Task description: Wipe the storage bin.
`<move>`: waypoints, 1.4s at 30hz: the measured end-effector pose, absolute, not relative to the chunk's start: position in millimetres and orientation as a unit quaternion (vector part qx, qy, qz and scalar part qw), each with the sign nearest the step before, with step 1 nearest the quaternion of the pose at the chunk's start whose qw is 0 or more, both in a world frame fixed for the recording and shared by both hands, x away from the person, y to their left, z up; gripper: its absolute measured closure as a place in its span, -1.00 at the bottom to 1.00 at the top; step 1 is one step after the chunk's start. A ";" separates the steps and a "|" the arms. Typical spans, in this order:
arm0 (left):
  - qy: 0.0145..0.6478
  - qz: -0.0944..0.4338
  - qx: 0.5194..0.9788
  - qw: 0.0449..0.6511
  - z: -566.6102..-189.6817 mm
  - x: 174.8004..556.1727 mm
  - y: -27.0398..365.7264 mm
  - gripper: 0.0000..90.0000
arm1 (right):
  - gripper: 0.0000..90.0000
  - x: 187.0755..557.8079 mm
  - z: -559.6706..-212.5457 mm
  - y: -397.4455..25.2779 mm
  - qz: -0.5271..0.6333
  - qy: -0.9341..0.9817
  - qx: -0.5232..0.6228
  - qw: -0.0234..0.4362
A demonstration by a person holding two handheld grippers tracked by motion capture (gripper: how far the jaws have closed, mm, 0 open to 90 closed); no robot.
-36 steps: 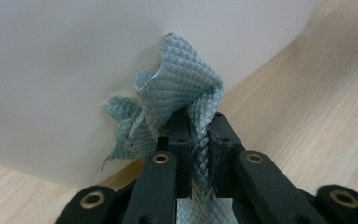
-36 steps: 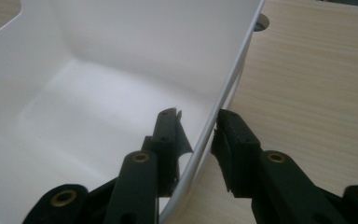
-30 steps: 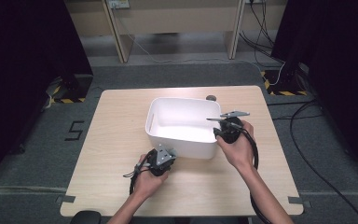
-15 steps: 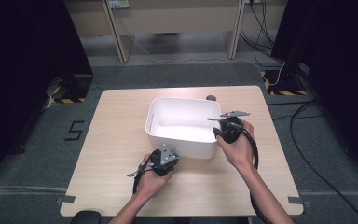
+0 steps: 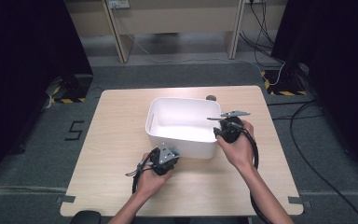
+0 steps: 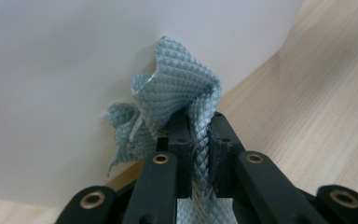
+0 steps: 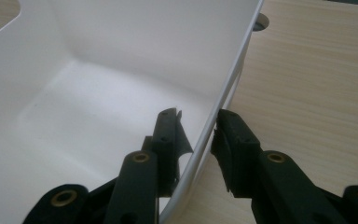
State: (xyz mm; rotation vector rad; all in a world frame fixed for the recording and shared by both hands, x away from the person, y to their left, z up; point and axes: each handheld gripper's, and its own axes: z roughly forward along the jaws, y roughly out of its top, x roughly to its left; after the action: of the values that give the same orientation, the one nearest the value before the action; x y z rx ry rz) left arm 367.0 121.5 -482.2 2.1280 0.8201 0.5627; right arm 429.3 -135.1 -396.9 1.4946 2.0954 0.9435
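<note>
A white plastic tub (image 5: 182,143) stands in the middle of the wooden table (image 5: 116,140). My left gripper (image 6: 198,135) is shut on a grey-green textured cloth (image 6: 177,98), which is bunched against the outside of the tub's front wall (image 6: 51,93). From above, the left gripper (image 5: 164,157) sits low at that wall's left half. My right gripper (image 7: 196,122) straddles the tub's right wall (image 7: 223,88), one jaw inside and one outside, closed on the rim. In the high view the right gripper (image 5: 227,129) sits at the tub's right rim. The inside of the tub looks bare.
A round dark grommet (image 5: 210,98) is set in the table just behind the tub; it also shows as the grommet (image 7: 260,21) past the rim. Cables trail from both grippers toward the near edge. Dark curtains and floor cables surround the table.
My left gripper has slid slightly to the right along the tub's front wall with the cloth in it. The right gripper and the tub have stayed put.
</note>
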 end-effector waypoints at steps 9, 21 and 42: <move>0.320 0.227 0.827 0.404 -468.8 363.1 122.4 0.82 | 0.56 428.5 -396.9 -134.2 0.337 0.750 0.533 0.201; 0.309 0.242 0.815 0.426 -442.9 358.8 119.3 0.82 | 0.57 429.2 -397.0 -134.9 0.338 0.750 0.532 0.201; 0.306 0.248 0.810 0.434 -429.0 359.4 116.8 0.82 | 0.58 429.9 -397.3 -135.6 0.337 0.749 0.535 0.201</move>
State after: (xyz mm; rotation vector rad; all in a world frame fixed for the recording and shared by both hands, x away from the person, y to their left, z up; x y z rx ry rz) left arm 359.4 116.8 -429.0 2.0177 0.7611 0.6175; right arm 429.9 -135.6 -397.3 1.4937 2.0921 0.9414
